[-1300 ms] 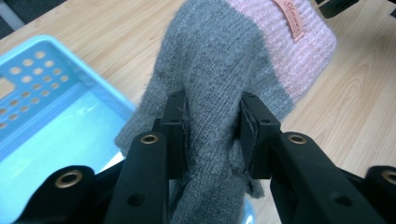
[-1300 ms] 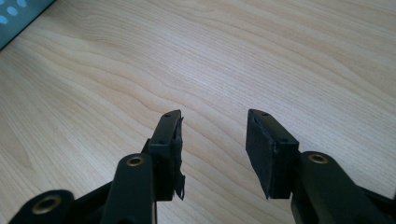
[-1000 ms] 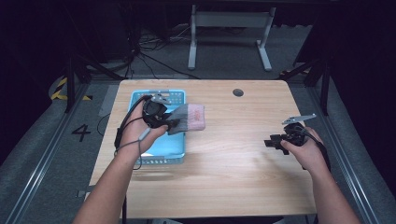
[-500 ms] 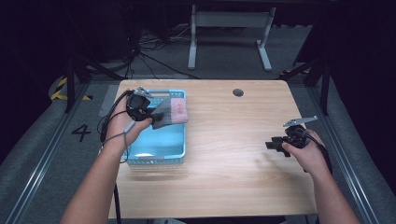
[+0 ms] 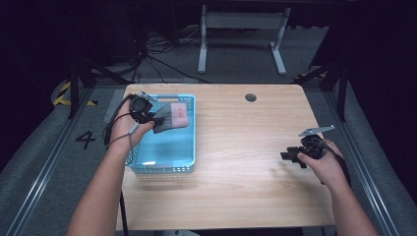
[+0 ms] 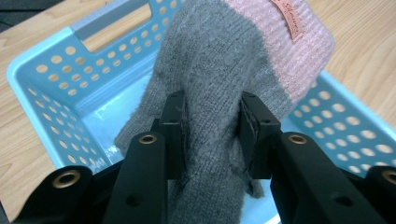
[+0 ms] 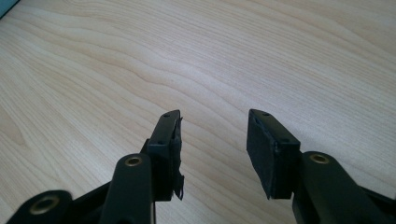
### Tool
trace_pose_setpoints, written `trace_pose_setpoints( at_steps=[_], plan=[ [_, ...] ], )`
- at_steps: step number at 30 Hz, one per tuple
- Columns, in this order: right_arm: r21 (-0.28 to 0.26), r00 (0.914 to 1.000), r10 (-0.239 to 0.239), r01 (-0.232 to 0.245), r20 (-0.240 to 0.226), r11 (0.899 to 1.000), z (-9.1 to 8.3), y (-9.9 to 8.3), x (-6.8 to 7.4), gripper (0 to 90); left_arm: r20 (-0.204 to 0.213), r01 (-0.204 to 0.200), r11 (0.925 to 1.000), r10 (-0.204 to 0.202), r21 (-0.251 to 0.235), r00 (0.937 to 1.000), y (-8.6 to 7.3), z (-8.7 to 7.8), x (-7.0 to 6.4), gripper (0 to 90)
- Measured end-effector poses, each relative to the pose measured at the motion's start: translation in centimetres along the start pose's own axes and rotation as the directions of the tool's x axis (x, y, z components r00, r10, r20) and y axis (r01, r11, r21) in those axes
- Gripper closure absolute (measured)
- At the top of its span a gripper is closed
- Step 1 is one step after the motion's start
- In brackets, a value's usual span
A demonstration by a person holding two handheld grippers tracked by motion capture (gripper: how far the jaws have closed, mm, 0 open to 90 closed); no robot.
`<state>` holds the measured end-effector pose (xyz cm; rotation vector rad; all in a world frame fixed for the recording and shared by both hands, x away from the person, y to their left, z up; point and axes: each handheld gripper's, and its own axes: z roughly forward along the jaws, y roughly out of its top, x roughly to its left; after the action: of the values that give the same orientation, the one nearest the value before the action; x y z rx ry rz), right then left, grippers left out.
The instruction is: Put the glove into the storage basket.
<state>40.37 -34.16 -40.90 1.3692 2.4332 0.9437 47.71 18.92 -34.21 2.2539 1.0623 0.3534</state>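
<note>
Two hand-held grippers: my left hand-held gripper (image 6: 210,135) clamps the grey-and-pink glove (image 6: 233,79) above the blue basket (image 5: 164,162); my right hand-held gripper (image 7: 212,140) gapes empty over the bench (image 5: 246,147).

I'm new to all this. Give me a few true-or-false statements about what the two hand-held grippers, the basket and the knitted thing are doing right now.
1. The left gripper is shut on a grey and pink mitten. True.
2. The mitten lies flat on the table. False: it is held above the blue basket.
3. The right gripper holds a second mitten. False: its jaws are open with nothing between them.
4. The right gripper hovers over bare wood. True.
5. The basket is red. False: it is light blue.
</note>
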Motion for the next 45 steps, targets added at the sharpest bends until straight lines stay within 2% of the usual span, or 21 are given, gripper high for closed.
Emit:
trace_pose_setpoints(
  at_steps=[5, 9, 14, 26, 35, 39, 45],
  plan=[
    [0.001, 1.0000, -0.003, 0.003, 0.007, 1.000, -0.2, -0.3, 0.2, 55.7, 0.005, -0.008, 0.9994, 0.008, 0.034, 1.0000, -0.2, 1.4, 0.2, 66.6],
    [0.001, 1.0000, 0.005, -0.005, 0.006, 1.000, -0.3, -0.6, 0.1, 55.6, 0.032, -0.005, 0.9986, 0.004, 0.053, 0.9995, -0.7, 2.4, 0.2, 66.5],
    [0.005, 1.0000, 0.002, -0.002, 0.009, 1.000, -0.3, -0.8, 0.2, 55.3, 0.031, -0.009, 0.9951, 0.006, 0.098, 0.9995, -0.8, 3.7, 0.6, 66.4],
    [0.014, 1.0000, 0.002, -0.002, 0.005, 1.000, 0.0, -1.1, 0.1, 54.7, 0.031, -0.011, 0.9876, 0.006, 0.156, 0.9995, -0.7, 5.8, 1.2, 66.1],
    [0.016, 1.0000, 0.003, -0.004, 0.003, 1.000, 0.1, -1.4, 0.1, 54.4, 0.045, -0.003, 0.9831, -0.005, 0.183, 0.9990, -0.6, 7.5, 1.7, 65.8],
    [0.021, 0.9999, 0.008, -0.008, 0.007, 1.000, 0.1, -1.6, -0.1, 54.3, 0.035, -0.007, 0.9838, 0.001, 0.179, 0.9994, -0.3, 8.0, 1.7, 65.8],
    [0.018, 1.0000, -0.002, 0.002, 0.006, 1.000, 0.2, -1.5, 0.1, 54.2, 0.011, -0.036, 0.9829, 0.035, 0.180, 0.9993, -0.2, 8.7, 1.5, 65.1]
  ],
)
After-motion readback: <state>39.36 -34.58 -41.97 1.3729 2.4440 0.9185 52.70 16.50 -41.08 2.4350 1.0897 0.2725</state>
